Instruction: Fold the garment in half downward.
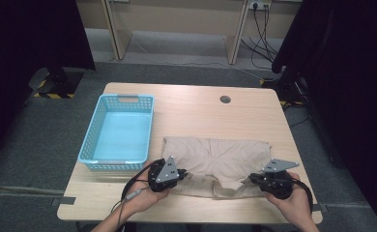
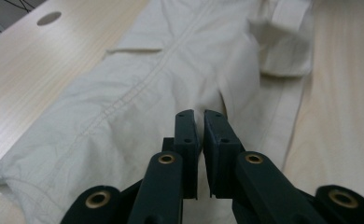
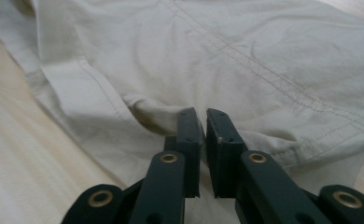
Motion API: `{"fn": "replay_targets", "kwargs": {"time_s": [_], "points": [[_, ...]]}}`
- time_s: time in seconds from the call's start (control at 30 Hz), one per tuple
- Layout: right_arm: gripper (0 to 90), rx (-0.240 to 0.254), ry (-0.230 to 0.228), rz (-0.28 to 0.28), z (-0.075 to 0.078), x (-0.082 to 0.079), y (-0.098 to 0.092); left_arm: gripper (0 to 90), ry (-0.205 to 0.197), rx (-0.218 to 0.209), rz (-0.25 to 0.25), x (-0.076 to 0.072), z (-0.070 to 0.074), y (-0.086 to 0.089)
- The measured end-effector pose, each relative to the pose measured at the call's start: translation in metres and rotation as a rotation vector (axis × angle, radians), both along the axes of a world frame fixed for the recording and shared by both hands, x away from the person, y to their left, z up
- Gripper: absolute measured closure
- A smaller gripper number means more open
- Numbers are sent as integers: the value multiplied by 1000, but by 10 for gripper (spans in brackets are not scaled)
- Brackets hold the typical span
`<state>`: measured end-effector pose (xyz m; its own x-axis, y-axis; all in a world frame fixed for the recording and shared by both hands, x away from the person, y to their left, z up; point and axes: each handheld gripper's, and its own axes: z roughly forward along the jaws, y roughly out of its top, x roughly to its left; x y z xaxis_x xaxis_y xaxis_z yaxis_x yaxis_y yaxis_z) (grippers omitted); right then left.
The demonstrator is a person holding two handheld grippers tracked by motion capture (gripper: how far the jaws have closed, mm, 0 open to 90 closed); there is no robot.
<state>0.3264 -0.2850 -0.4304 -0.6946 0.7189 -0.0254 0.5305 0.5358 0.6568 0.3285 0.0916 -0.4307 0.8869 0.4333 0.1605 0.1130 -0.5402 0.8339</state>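
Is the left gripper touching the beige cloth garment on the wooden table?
Touching. In the left gripper view, the left gripper pinches a fold of the beige cloth garment between its nearly closed jaws.

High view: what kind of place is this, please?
Probably a lab or office workroom: a wooden desk with a cable hole, wall sockets with cables, grey carpet, and dark curtains beside it.

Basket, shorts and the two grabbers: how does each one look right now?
Blue basket, empty, upright.
Beige shorts, lying crumpled on the table.
Left gripper, nearly shut, pinching a fold of cloth.
Right gripper, nearly shut at the near edge.
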Motion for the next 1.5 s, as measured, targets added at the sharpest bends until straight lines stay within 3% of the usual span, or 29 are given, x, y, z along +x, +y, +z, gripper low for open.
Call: {"fn": "replay_targets", "kwargs": {"time_s": [0.1,0.2,0.33,0.4,0.43,0.53,0.67,0.77,0.93,1.03,1.23,1.5], "points": [[787,35,-29,-1,16,-5,-4,792,-32,-48,8,0,18,0],[746,58,-72,-32,29,-1,-6,752,-59,-38,19,8,26,-7],[701,48,-99,-78,36,17,-8,731,-6,12,58,28,15,-17],[682,-14,-85,-128,30,30,-12,721,33,41,77,33,5,-18],[665,-49,-37,-161,21,37,-16,713,44,57,83,33,1,-18],[658,-71,-5,-182,12,39,-19,711,86,86,98,29,-12,-15],[681,-99,64,-234,-9,34,-24,704,107,103,99,23,-21,-12],[675,-90,86,-240,-14,32,-25,697,109,104,94,22,-22,-11],[569,-49,58,-282,-4,31,-27,680,118,91,101,24,-24,-12],[519,-28,64,-274,-1,30,-24,679,129,91,103,24,-26,-13],[533,-88,99,-267,-19,29,-15,685,160,98,109,24,-35,-15],[545,-70,99,-309,-24,27,-21,683,174,111,118,28,-39,-16]]}}
